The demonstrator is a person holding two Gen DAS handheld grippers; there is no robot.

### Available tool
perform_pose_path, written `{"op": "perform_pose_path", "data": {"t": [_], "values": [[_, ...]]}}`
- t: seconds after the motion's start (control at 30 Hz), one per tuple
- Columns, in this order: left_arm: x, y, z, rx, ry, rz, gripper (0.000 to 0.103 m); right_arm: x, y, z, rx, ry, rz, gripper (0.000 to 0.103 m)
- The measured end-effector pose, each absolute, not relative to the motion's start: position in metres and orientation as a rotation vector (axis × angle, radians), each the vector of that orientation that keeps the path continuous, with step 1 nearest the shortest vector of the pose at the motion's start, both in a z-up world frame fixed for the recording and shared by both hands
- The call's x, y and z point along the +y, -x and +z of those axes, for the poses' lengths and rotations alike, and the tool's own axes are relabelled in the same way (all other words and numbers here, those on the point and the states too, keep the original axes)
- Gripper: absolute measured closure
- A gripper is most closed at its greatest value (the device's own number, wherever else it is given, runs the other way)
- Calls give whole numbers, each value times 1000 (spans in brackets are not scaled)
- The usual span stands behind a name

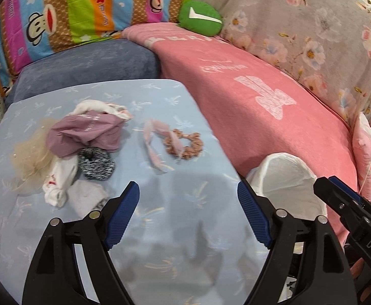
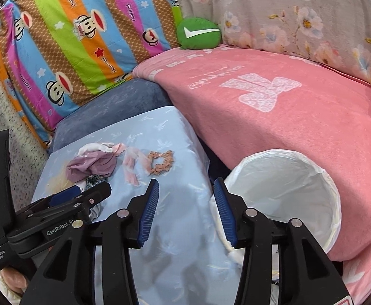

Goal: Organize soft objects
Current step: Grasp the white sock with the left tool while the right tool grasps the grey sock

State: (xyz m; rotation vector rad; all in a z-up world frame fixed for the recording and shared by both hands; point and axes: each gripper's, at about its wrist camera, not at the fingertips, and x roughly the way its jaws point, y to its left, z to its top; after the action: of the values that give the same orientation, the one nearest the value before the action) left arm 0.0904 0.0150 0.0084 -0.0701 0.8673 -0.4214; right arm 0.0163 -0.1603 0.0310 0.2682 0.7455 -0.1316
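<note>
On a light blue cloth-covered table lies a heap of soft items: a mauve cloth, a beige tulle piece, a white sock, a grey speckled scrunchie. Right of the heap lie a pale pink ribbon and a brown scrunchie. My left gripper is open and empty above bare cloth in front of the heap. My right gripper is open and empty between the table edge and a white lined bin. The brown scrunchie and mauve cloth lie ahead of it.
The white bin stands right of the table, against a pink blanket. Behind the table are a blue-grey cushion, a striped monkey-print pillow, a green plush and a floral cover. A gloved hand holds the left gripper.
</note>
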Motion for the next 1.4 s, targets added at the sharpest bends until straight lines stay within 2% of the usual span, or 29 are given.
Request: {"op": "perform_pose_path", "data": {"t": [0.2, 0.4, 0.97, 1.4], "values": [[45, -94, 3, 862, 68, -345, 19, -126, -29, 24, 775, -236, -80, 53], [82, -102, -5, 875, 99, -279, 14, -86, -44, 15, 809, -195, -24, 45], [178, -120, -42, 957, 223, -117, 14, 27, -91, -46, 949, -128, 159, 42], [187, -148, -61, 997, 258, -136, 14, 56, -129, -84, 1029, -126, 179, 42]]}}
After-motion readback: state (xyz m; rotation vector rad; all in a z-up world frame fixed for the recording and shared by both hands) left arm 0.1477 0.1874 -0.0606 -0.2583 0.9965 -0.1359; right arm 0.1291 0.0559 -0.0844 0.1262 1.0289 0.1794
